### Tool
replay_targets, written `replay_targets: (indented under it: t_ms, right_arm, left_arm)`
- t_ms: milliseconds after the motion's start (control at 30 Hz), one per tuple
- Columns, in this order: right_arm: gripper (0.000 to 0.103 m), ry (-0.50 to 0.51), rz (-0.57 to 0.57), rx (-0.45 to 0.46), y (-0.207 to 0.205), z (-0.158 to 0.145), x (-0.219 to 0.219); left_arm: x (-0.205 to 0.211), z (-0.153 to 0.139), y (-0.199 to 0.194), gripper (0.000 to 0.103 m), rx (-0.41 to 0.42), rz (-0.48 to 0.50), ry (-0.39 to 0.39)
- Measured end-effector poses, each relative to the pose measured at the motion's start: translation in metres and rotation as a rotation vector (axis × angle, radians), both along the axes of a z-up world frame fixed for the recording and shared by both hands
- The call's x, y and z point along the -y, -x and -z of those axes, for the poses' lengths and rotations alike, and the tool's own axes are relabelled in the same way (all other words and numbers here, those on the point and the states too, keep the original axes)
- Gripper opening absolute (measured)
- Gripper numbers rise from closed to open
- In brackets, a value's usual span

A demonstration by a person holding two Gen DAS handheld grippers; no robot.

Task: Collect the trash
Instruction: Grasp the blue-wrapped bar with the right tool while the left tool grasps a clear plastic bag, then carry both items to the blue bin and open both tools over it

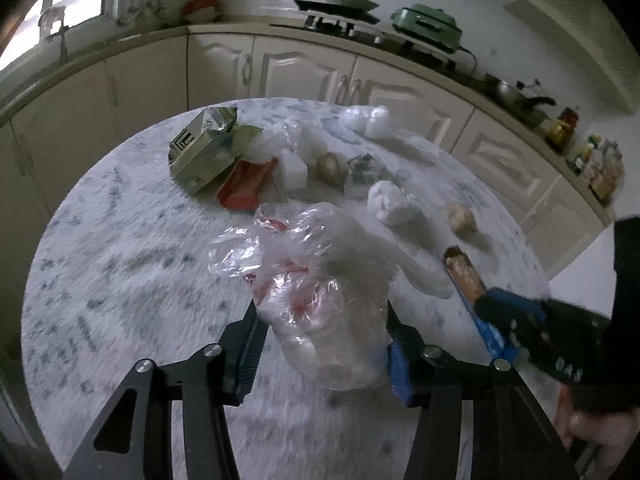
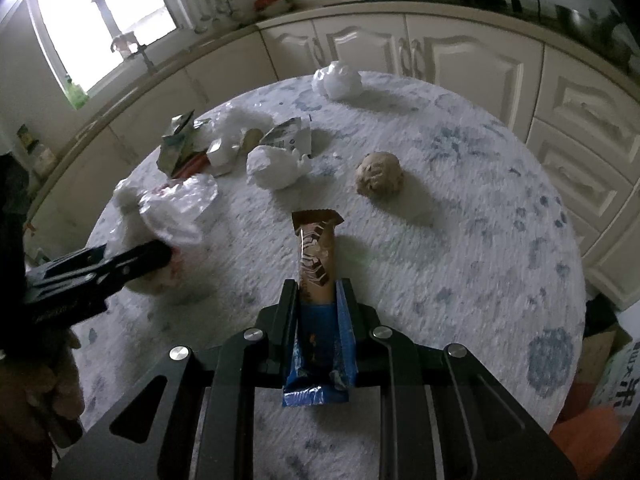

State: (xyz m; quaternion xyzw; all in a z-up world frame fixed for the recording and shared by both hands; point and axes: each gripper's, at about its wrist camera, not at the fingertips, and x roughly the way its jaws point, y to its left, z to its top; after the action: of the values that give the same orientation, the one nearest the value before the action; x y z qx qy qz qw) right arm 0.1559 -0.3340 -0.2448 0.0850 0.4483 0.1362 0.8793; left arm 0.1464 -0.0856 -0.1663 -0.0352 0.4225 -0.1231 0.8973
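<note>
A: Left gripper (image 1: 324, 332), nearest in the left wrist view: its fingers (image 1: 250, 344) stand on either side of a clear plastic bag (image 1: 320, 280) with red print. Left pad touches the bag's edge; whether the right pad presses it, cannot tell. Frame is blurred.

B: Agreed. From the right wrist view the same bag (image 2: 168, 216) sits at the near left of the table (image 2: 460, 240), with the left gripper's tip (image 2: 160, 256) against it. A hand (image 2: 52, 380) shows behind that gripper.

A: Right gripper (image 2: 318, 312): clenched on a wrapper (image 2: 316, 256), brown upper end, blue lower end. Wrapper stands up between the fingers (image 2: 288, 312), tilted slightly away from the camera.

B: Left wrist view shows that wrapper (image 1: 464, 276) at the right, just beside the bag, held above the cloth.

A: Farther out, mid table: white crumpled wad (image 2: 276, 168), and to its right, well apart, a brown paper ball (image 2: 378, 176).

B: Behind the wad, a cluster at far left: green carton (image 1: 204, 148), flattened; red wrapper (image 1: 244, 184) touching its near side; small white box (image 2: 220, 154); a torn carton with barcode (image 2: 292, 138).

A: Farthest on the table, a white bag ball (image 2: 338, 78), alone near the far edge.

B: Beyond: cream cabinets (image 2: 360, 52) in a curve, window (image 2: 100, 8) far left, green cooker (image 1: 424, 24) on the counter.
</note>
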Motion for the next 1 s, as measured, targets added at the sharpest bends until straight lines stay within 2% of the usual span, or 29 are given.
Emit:
replay_targets:
  t_ms: [67, 133, 200, 267, 333, 367, 467, 700, 1000]
  right_arm:
    - [0.019, 0.011, -0.001, -0.003, 0.004, -0.001, -0.003]
    - [0.020, 0.025, -0.003, -0.005, 0.006, -0.001, -0.006]
    - [0.022, 0.044, -0.004, -0.015, 0.005, 0.002, -0.010]
    - [0.022, 0.066, -0.007, -0.007, 0.003, 0.003, -0.013]
    - [0.022, 0.080, -0.008, -0.001, 0.001, 0.003, -0.015]
    - [0.022, 0.088, -0.010, 0.003, 0.001, 0.004, -0.016]
    - [0.019, 0.079, -0.006, 0.000, 0.004, 0.003, -0.015]
    - [0.019, -0.025, 0.014, 0.012, 0.023, -0.008, -0.002]
    - [0.019, -0.039, 0.052, 0.121, 0.040, -0.056, 0.012]
  left_arm:
    - [-0.001, -0.001, 0.012, 0.050, 0.004, 0.011, -0.029]
    - [0.000, 0.001, 0.017, 0.057, -0.010, 0.012, -0.061]
    - [0.000, 0.004, 0.017, 0.067, -0.021, -0.004, -0.056]
    - [0.002, 0.004, 0.013, 0.067, -0.017, -0.004, -0.049]
    - [0.007, 0.008, 0.007, 0.061, -0.021, -0.006, -0.064]
    - [0.009, 0.008, 0.007, 0.054, -0.005, -0.005, -0.067]
    - [0.008, 0.007, 0.009, 0.040, -0.023, 0.019, -0.021]
    - [-0.001, -0.003, 0.029, 0.039, 0.002, 0.044, 0.004]
    - [0.000, -0.057, 0.061, 0.039, 0.128, 0.052, -0.012]
